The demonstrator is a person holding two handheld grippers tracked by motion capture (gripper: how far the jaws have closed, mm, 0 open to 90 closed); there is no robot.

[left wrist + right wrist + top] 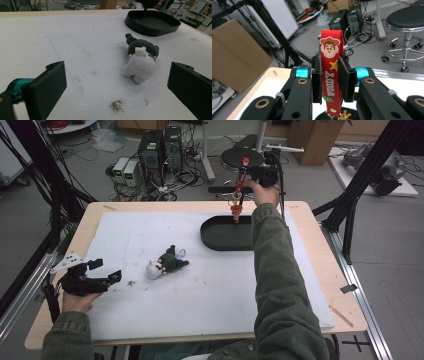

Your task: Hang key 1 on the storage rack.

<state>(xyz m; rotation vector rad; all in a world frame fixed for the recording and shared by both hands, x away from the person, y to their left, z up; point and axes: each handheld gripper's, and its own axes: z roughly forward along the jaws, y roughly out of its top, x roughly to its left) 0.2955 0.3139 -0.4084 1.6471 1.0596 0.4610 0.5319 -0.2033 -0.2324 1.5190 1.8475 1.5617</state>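
Red rubber is what your right gripper is clamping: the strap (a cowboy's face at its top end) is standing upright between the two jaws, pinched flat, its charm dangling below them over the black tray. Your left gripper is resting on the worktop with jaws wide apart, the plush toy lying just ahead of the gap, untouched.
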